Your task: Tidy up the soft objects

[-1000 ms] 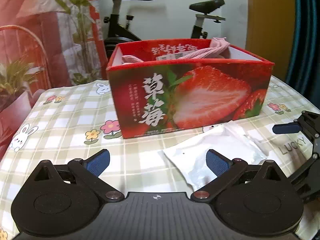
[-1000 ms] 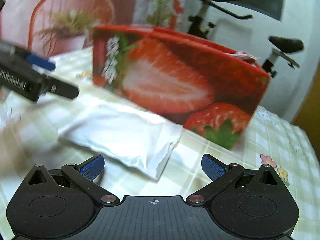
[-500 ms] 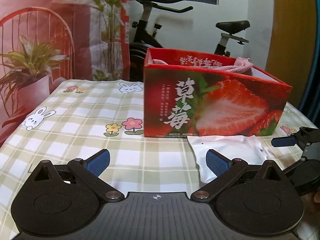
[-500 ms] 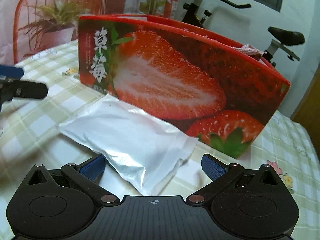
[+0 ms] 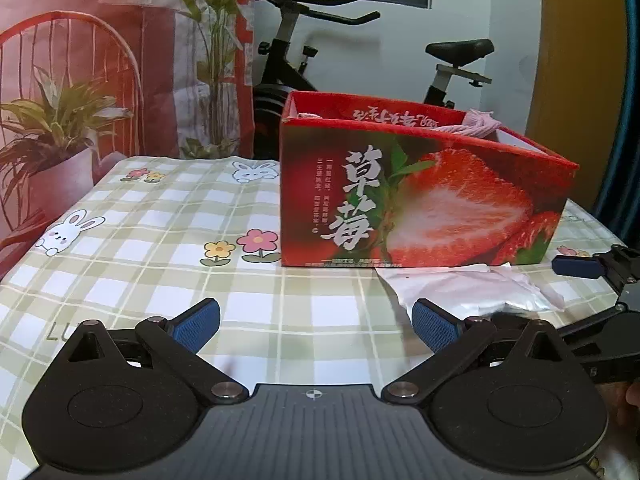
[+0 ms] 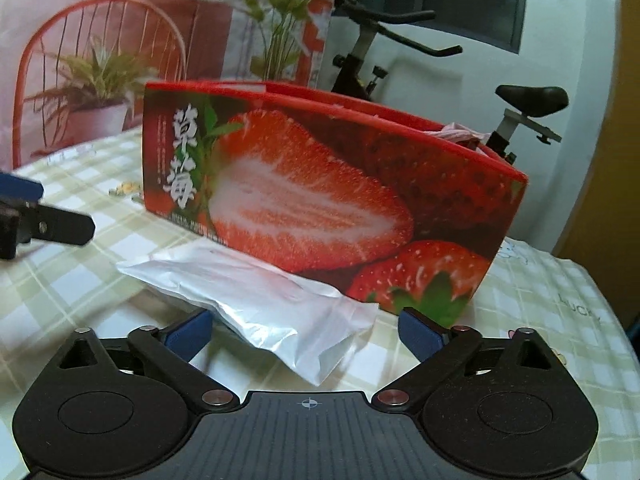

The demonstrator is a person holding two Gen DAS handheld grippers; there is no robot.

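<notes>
White soft pouch: flat on the tablecloth, against the strawberry box. Right gripper: spread wide, empty, straddling its near corner; left gripper: likewise spread, empty. Risk: slick film may slide out, or fingers nudge the box.

One box is sitting ahead of the left gripper; one white pouch is lying between the right gripper's fingers. Two potted plants and one exercise bike are standing behind.
</notes>
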